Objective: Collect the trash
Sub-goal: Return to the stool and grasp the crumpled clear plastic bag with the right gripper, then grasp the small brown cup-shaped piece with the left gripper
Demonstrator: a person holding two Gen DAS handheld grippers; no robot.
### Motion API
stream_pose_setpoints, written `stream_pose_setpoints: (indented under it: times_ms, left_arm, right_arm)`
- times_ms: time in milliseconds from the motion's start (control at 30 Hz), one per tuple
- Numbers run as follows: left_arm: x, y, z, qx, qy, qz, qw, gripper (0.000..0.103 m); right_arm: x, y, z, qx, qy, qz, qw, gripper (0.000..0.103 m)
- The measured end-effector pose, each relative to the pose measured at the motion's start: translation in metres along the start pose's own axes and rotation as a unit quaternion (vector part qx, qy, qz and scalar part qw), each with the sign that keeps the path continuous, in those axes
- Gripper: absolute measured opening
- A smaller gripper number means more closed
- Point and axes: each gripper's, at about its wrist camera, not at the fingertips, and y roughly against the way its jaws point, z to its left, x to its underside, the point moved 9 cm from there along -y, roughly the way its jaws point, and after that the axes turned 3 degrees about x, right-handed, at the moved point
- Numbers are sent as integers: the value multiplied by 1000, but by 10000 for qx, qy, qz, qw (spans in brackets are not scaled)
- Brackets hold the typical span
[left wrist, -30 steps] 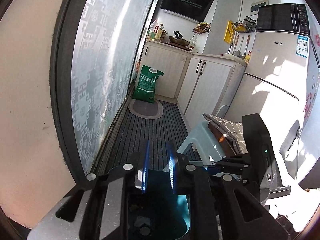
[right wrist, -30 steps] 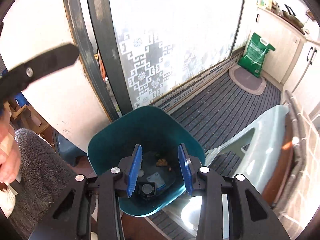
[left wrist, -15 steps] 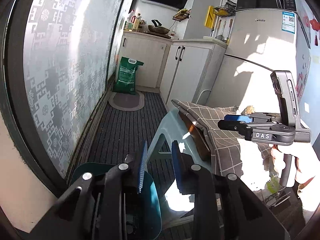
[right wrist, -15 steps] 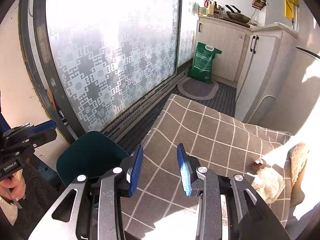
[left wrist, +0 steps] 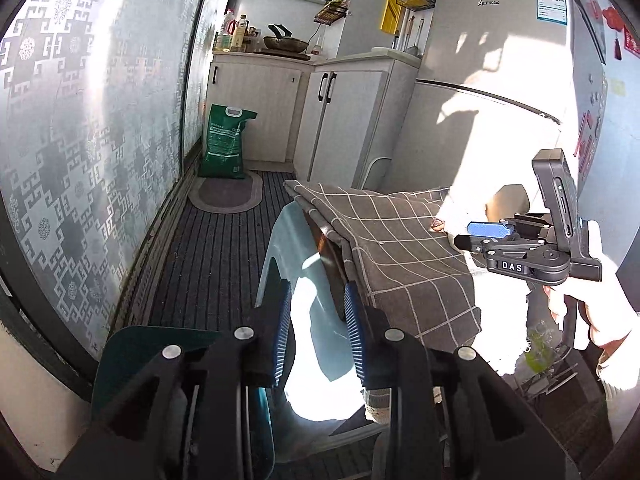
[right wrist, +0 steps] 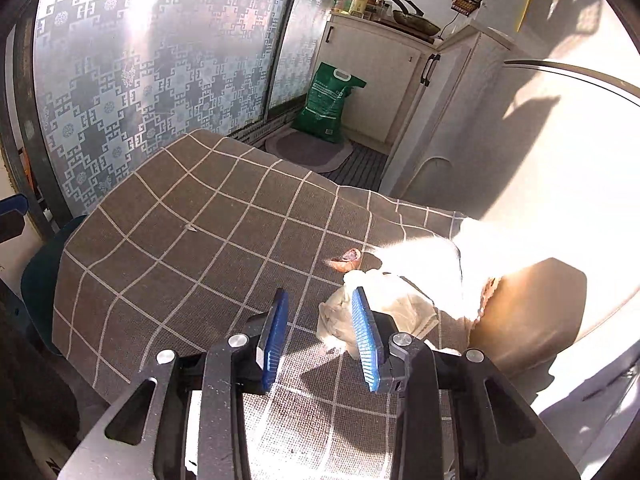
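A: Narrow kitchen, frosted patterned sliding door (left wrist: 80, 140) down one side, refrigerator (left wrist: 500, 100) and white cabinets (left wrist: 340, 120) at the far end, green sack (left wrist: 224, 144) on the dark ribbed floor (left wrist: 208, 248).

B: Nearer in?

A: Small table under a brown checked cloth (right wrist: 200, 240), half in hard sun. Teal trash bin (left wrist: 132, 356) low beside it, at the door side, just under the left tool (left wrist: 316, 328).

B: Trash left to collect?

A: Crumpled white tissue (right wrist: 384, 308) on the cloth near the sunlit edge. Small brown scrap (right wrist: 347, 260), maybe a nutshell, just beyond, apart from the tissue.

B: Tools?

A: Right tool (right wrist: 320, 336) angled down over the cloth, jaws narrow and closing, nothing pinched; tissue just beside the right pad, partly behind it, not centred in the gap. Left tool narrow too, empty, only floor and a pale plastic stool (left wrist: 304, 272) seen through the gap.

B: Step in hand?

A: Likely the reach for the next piece, tissue first by the look. Not yet gripped.

B: Next move?

A: Probably a wider gap, a shift toward the tissue until both pads straddle it, then a squeeze and a carry to the bin. Soft wad, so a bite on the bulk, clear of the cloth underneath.
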Motion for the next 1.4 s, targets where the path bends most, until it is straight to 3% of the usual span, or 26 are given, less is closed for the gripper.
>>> stream_pose_setpoints:
  times_ms: [200,367,567,733,867,1067,1400]
  left_arm:
    - [-2,-13,-22,222,-28,96,9997,29]
    - [-5,-26,-46,288,-182,206,9992,29]
    - [-8,-46,-81,388,-456,370,9975,29]
    - [-11,-77,-108,602,-519,657,9947,29]
    - [-17,-102,-126,684,-631,825,9922,29]
    - [-24,-141,-142,550,-833,1186,9879,28]
    - [-39,-203,-164,294,-1323,1770,9748,30]
  right_arm:
    - [12,-18,-8,114,96,244,9996,17]
    - [10,-13,-10,84,134,154,9998,9]
    - [2,15,-30,-405,-570,-182,9974,9]
    - [2,36,-57,-906,-1370,-474,9853,9]
    - [5,49,-69,-1101,-1657,-637,9779,9]
    - [8,65,-83,-1430,-2070,-841,9642,9]
    - [18,72,-102,-1583,-2385,-958,9534,9]
